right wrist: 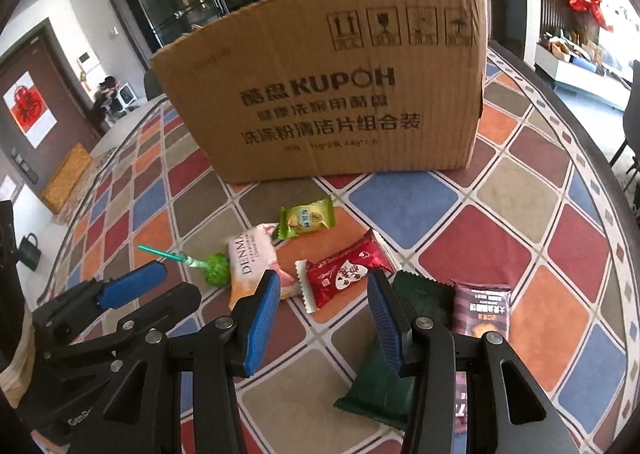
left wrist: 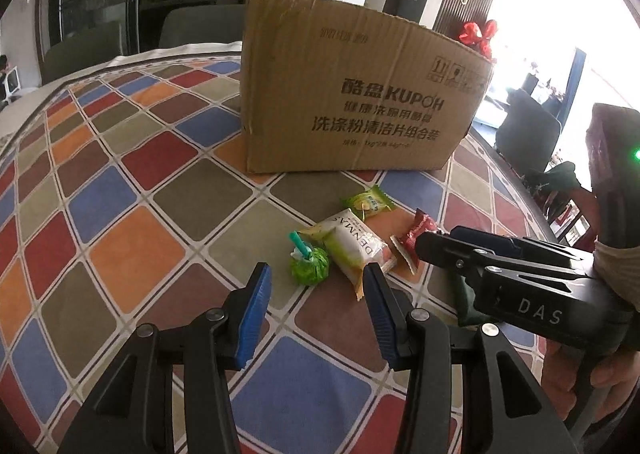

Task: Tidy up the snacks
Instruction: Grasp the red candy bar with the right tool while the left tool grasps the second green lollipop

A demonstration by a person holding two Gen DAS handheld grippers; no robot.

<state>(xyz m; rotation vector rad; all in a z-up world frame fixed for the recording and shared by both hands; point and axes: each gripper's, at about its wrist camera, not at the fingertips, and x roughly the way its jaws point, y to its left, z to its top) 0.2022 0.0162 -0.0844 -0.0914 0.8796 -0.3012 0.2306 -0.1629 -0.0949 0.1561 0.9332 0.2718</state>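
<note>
Several snacks lie on the checkered tablecloth in front of a brown cardboard box (left wrist: 356, 93) (right wrist: 332, 93). They are a green lollipop (left wrist: 309, 264) (right wrist: 217, 266), a white Denmas packet (left wrist: 352, 250) (right wrist: 252, 266), a small green packet (left wrist: 370, 203) (right wrist: 307, 217), a red packet (left wrist: 414, 238) (right wrist: 344, 272), a dark green packet (right wrist: 394, 354) and a brown packet (right wrist: 482, 310). My left gripper (left wrist: 316, 318) is open and empty, just short of the lollipop and Denmas packet. My right gripper (right wrist: 324, 318) is open and empty, above the red and dark green packets.
The right gripper's body (left wrist: 512, 278) lies close to the right of the left one, over the red packet's edge. The left gripper's finger (right wrist: 132, 288) shows at left in the right wrist view. The table edge (right wrist: 592, 133) curves at right. Chairs (left wrist: 528, 133) stand around.
</note>
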